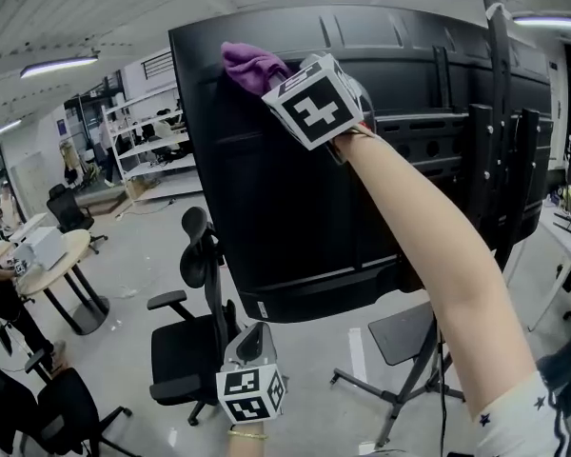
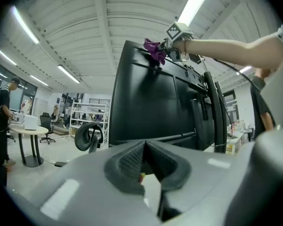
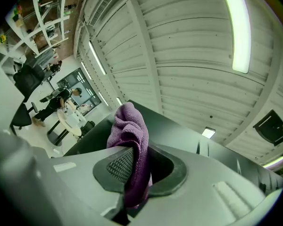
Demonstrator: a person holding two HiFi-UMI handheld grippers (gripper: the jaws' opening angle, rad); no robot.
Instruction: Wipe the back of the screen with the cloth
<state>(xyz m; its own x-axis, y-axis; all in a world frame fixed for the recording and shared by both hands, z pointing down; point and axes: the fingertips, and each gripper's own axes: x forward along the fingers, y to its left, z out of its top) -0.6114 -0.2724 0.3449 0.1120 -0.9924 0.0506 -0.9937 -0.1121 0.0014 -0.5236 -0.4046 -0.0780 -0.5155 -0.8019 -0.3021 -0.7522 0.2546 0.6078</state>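
While the round table (image 1: 62, 255) and the office chair (image 1: 202, 288) at the far left stand well apart from the work, the left gripper (image 1: 252, 336) hangs low, below the bottom edge of the screen (image 1: 295, 198). Its own view shows its jaws brought together with nothing between them. It takes no part in the wiping at this moment. The screen's black back faces the person and is carried on a stand (image 1: 414, 374) toward the right. The purple cloth (image 1: 252, 67) sits high on that back, close to the top edge near its left corner, and appears to touch the panel. The right gripper (image 1: 274, 82) is raised at full reach of the arm (image 1: 428, 246), and its jaws are clamped on the cloth, which bunches out past the pads. Assessment: the right gripper is the working one and by far the nearer. From the cloth, the unwiped panel extends mainly rightward along its long axis, and downward. The next stroke should therefore run to the right across the top, with pressure kept toward the panel.
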